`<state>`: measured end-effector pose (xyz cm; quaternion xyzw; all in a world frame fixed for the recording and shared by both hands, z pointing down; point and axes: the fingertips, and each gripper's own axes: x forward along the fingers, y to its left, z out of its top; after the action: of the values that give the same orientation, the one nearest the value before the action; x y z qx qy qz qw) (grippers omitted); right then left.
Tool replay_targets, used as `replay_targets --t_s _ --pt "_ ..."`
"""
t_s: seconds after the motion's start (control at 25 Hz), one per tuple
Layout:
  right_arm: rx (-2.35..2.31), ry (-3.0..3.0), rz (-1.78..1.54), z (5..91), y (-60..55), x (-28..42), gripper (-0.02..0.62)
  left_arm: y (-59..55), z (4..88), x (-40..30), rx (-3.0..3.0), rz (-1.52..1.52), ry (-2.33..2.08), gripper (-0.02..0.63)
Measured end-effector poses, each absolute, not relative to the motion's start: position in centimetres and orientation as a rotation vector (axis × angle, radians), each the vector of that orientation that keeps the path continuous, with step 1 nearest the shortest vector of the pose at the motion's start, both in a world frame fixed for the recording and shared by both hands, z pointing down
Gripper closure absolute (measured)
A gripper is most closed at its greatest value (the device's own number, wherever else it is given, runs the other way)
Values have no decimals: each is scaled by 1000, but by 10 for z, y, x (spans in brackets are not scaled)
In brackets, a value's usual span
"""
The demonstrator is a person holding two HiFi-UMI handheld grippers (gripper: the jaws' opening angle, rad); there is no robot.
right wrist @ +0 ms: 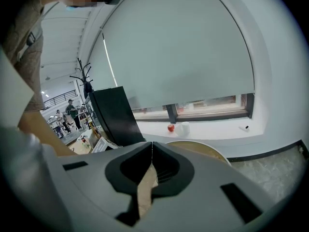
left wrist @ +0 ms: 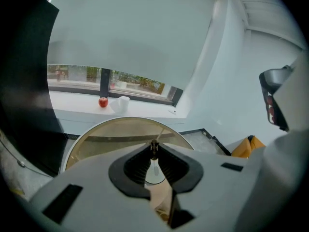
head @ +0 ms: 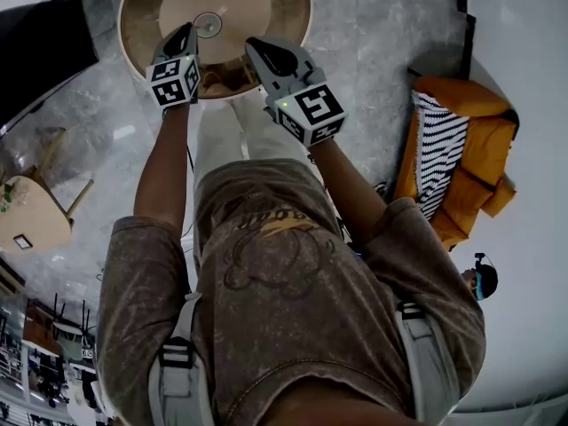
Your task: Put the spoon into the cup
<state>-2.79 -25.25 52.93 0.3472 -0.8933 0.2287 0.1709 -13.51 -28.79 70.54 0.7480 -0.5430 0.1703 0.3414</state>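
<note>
Grey marble floor (head: 390,78) fills most of the head view, with an orange sofa (head: 484,158) and its striped cushion at the right. A round wooden table (head: 142,25) stands in front of the person, its middle a paler disc. Beyond the table's far edge runs a white window sill (left wrist: 72,105), and on it a red apple (left wrist: 103,102) sits just beside a white mug (left wrist: 123,103).

Both grippers reach over the table's near edge. The right gripper (head: 251,44) hangs just inside that edge, to the right of the cup, with its jaws pressed together at the tips and nothing between them. The left gripper (head: 186,34) points down at the cup, and its jaws are nearly together, pinching the thin dark handle of the spoon (left wrist: 154,150) at their very tips.

The cup (head: 208,25) stands near the middle of the table, a little toward the near edge and just beside the left gripper's tips. The spoon hangs in line with the cup's mouth. Whether it reaches inside cannot be told.
</note>
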Motion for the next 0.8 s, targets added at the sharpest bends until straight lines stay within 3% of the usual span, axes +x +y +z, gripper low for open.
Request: replay_targets --t_s 0.8 --pt "956 -2512 691 544 -248 -20 575 -292 766 -124 1884 514 -1385 548"
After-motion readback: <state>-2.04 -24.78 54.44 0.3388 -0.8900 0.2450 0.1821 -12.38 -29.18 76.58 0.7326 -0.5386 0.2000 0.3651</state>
